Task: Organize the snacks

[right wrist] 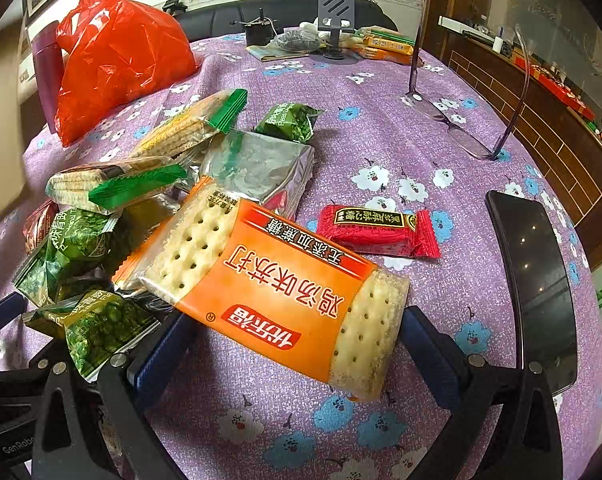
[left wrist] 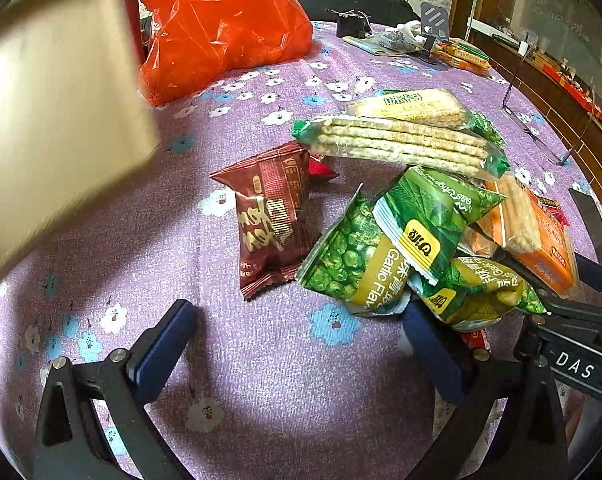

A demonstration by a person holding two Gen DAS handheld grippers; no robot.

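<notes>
A heap of snacks lies on the purple flowered tablecloth (left wrist: 261,380). In the left wrist view my left gripper (left wrist: 297,344) is open and empty, just before a dark red snack packet (left wrist: 271,220) and green pea packets (left wrist: 365,256). Green-ended cracker packs (left wrist: 401,142) lie behind them. In the right wrist view my right gripper (right wrist: 297,344) is open, its fingers on either side of an orange cracker pack (right wrist: 277,292) that leans on the heap. A red candy (right wrist: 377,232) lies to its right. The right gripper also shows in the left wrist view (left wrist: 573,344).
A red plastic bag (left wrist: 221,28) and a maroon bottle (right wrist: 47,76) stand at the back left. A blurred beige box (left wrist: 49,120) fills the left side. Glasses (right wrist: 461,128), a black phone (right wrist: 537,280), a phone stand (right wrist: 335,20) and more snack packs (right wrist: 385,46) lie to the right and back.
</notes>
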